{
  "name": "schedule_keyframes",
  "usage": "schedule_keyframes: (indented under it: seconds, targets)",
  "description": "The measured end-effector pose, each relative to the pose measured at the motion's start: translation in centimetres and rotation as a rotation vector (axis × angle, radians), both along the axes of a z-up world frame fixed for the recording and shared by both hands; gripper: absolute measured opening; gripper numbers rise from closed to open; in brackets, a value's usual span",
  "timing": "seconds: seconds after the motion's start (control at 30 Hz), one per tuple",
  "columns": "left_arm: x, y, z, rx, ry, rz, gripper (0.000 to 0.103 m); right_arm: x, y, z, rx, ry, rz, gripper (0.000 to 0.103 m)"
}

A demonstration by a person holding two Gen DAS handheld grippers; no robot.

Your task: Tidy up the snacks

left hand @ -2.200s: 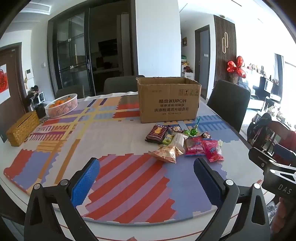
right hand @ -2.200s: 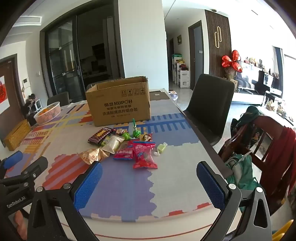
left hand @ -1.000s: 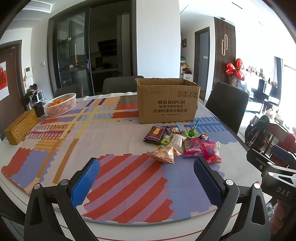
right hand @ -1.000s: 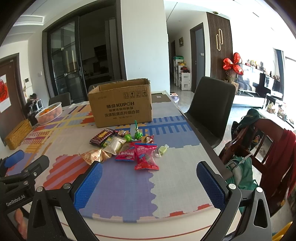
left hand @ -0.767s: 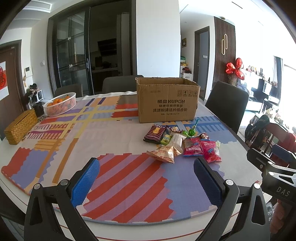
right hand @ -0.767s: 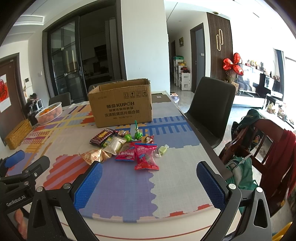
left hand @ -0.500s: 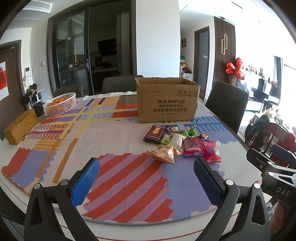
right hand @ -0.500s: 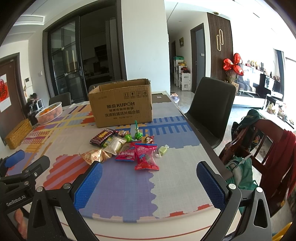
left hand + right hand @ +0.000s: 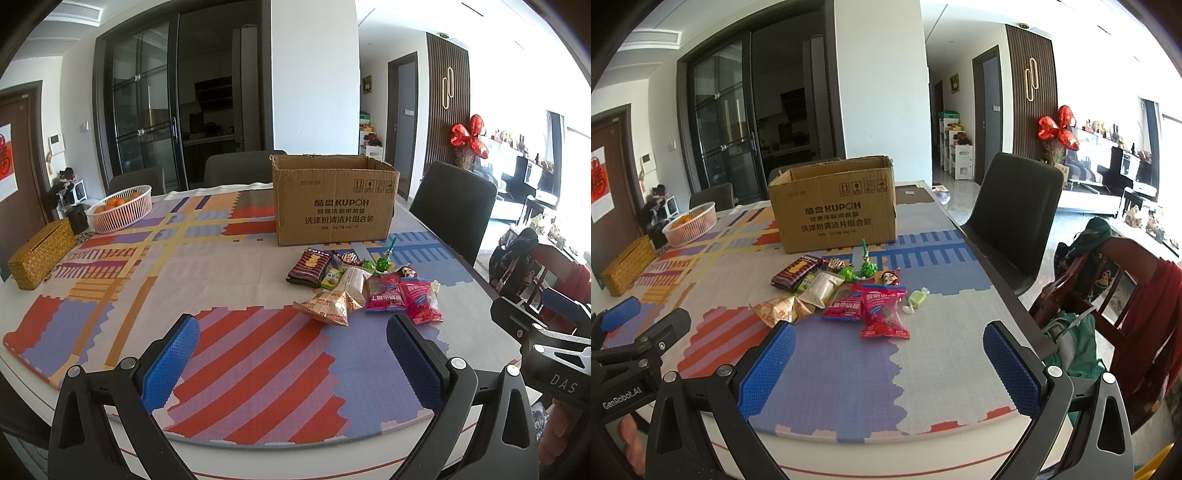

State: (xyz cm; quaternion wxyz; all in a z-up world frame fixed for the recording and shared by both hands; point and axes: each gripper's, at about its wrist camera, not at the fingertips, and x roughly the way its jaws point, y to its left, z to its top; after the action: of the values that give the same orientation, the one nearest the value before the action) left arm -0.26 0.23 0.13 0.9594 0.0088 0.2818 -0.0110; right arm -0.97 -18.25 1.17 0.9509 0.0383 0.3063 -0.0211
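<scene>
Both grippers hang over the table's near edge, nothing in them. The left gripper (image 9: 291, 349) has its blue pads spread wide; the right gripper (image 9: 888, 360) is spread just as wide. The snacks (image 9: 846, 291) lie in a loose heap past mid-table toward the right edge, just in front of the open box (image 9: 836, 206), which stands further back.

From the left gripper the heap sits ahead and off to the right; from the right gripper it is almost dead ahead, a touch left of centre. So the right one looks the nearer and better lined up. Closest to its fingers is the red packet (image 9: 884, 312), long axis running nearly straight away from the gripper, so the pads would close across its short side.

Against half a second ago, next to nothing differs: same heap, same box, both grippers still parked and still wide. None of the heap has been lifted toward the box yet.
</scene>
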Motion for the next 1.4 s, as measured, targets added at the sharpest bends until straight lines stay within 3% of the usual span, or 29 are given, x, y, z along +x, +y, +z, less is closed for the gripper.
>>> schedule_keyframes:
  seconds: [0.67, 1.13, 1.4]
  targets:
    - [0.3, -0.1, -0.1, 0.003, 0.011, -0.003, 0.103, 0.4, 0.5, 0.0, 0.0, 0.012, 0.004, 0.103]
    - [4.2, -1.3, -0.2, 0.094, 0.035, -0.05, 0.101, 3.1, 0.2, -1.0, -0.029, 0.046, 0.022, 0.102]
    - [8.2, -2.3, -1.8, 0.122, 0.108, -0.108, 0.092, 6.3, 0.3, -2.2, -0.021, 0.1, 0.057, 0.091]
